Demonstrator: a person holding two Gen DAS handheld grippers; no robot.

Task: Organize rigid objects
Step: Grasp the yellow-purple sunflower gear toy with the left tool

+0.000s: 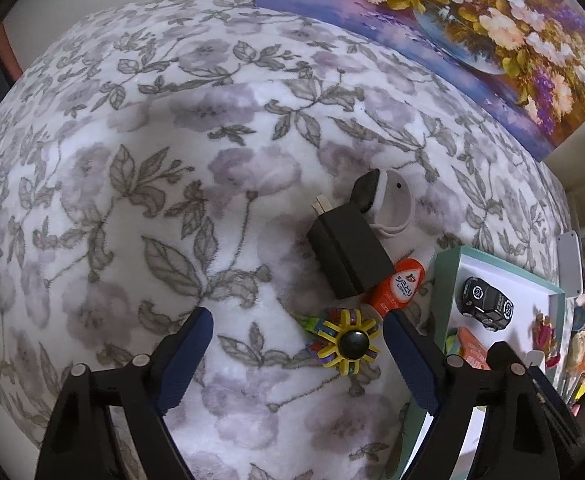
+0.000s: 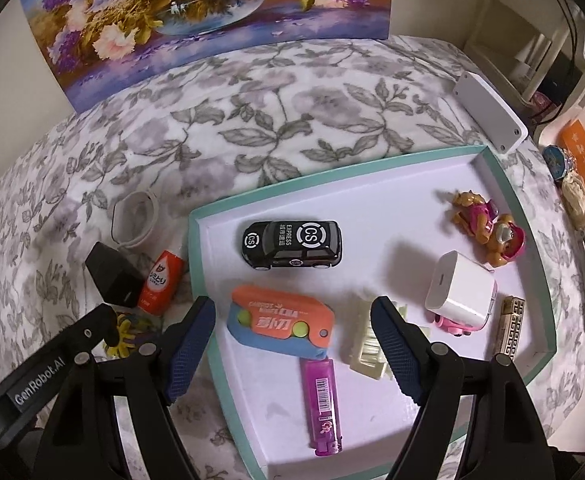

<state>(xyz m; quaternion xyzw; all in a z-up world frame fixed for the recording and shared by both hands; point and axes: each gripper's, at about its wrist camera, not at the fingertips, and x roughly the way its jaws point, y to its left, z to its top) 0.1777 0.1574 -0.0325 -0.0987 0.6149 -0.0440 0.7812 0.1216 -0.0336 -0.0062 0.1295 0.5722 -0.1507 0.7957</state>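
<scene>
Both grippers spread wide and empty, spinner in the left one's reach

The left gripper (image 1: 298, 334) brackets the yellow spinner (image 1: 350, 343), which lies flat nearer its right finger; the right gripper (image 2: 292, 320) hovers over the tray (image 2: 200, 264), farther off

Floral bedspread (image 1: 172, 160), flower painting (image 2: 196, 12), perhaps shelving (image 2: 532, 40).

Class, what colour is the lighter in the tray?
Purple-pink lighter, clearest in the right wrist view.

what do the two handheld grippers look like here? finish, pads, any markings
Both match: left gripper and right gripper have glossy black plastic arms with silver pivot pins, plus dark blue textured pads. In the right wrist view, the left one's side reads "GenRobot.AI" in white. No cables or sleeves visible.
</scene>
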